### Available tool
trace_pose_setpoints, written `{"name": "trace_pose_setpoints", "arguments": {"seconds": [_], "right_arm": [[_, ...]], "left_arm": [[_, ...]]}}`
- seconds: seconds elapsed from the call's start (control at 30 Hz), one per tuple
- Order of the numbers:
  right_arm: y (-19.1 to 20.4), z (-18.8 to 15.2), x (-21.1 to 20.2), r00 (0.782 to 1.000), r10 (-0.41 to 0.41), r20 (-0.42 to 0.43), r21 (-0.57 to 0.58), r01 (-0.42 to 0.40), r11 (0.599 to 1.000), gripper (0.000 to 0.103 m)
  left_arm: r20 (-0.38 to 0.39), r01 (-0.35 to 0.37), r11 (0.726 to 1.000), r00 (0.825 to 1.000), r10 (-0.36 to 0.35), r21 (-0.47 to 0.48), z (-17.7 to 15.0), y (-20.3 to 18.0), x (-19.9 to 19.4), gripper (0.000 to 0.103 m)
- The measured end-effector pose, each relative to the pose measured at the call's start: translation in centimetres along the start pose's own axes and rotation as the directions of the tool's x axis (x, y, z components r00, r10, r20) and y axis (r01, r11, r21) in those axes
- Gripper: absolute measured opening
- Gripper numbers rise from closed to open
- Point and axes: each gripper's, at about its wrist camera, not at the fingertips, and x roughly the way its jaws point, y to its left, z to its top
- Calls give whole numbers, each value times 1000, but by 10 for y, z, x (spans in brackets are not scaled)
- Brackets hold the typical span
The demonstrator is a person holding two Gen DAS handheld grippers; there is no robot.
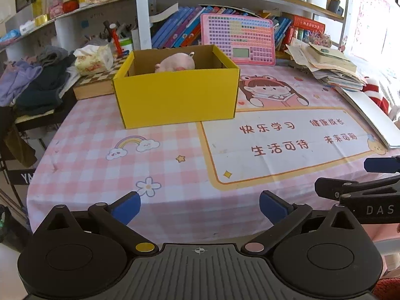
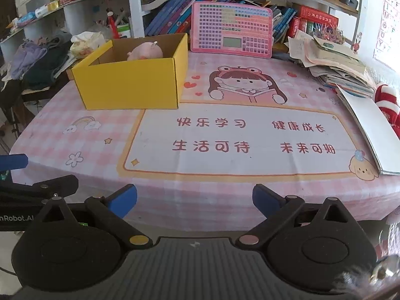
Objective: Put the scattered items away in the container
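Left wrist view: pink plush point(image 1: 175, 63) sits inside the yellow box point(image 1: 175, 97), tablecloth point(image 1: 100, 155) bare; left gripper point(image 1: 198, 207) and right gripper point(image 2: 195, 201) gape empty — looks finished.

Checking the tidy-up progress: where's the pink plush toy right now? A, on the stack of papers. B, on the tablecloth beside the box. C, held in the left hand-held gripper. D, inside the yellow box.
D: the pink plush toy sits inside the yellow box, showing above its front wall.
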Motion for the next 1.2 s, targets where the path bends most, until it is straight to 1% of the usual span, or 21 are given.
{"name": "trace_pose_setpoints", "arguments": {"seconds": [0.2, 0.73, 1.0, 1.2], "right_arm": [[6, 3, 0, 1000, 5, 5, -14, -4, 1000, 100], [16, 4, 3, 1000, 6, -14, -32, -7, 999, 100], [18, 5, 6, 1000, 1, -25, -45, -2, 999, 100], [15, 5, 10, 999, 0, -40, -50, -2, 999, 100]], "left_arm": [[11, -7, 1000, 1000, 8, -11, 0, 6, -3, 103], [16, 15, 999, 1000, -14, -32, -2, 16, -5, 103], [8, 17, 999, 1000, -16, -46, -2, 18, -2, 103], [-12, 14, 998, 1000, -15, -56, -2, 16, 2, 103]]}}
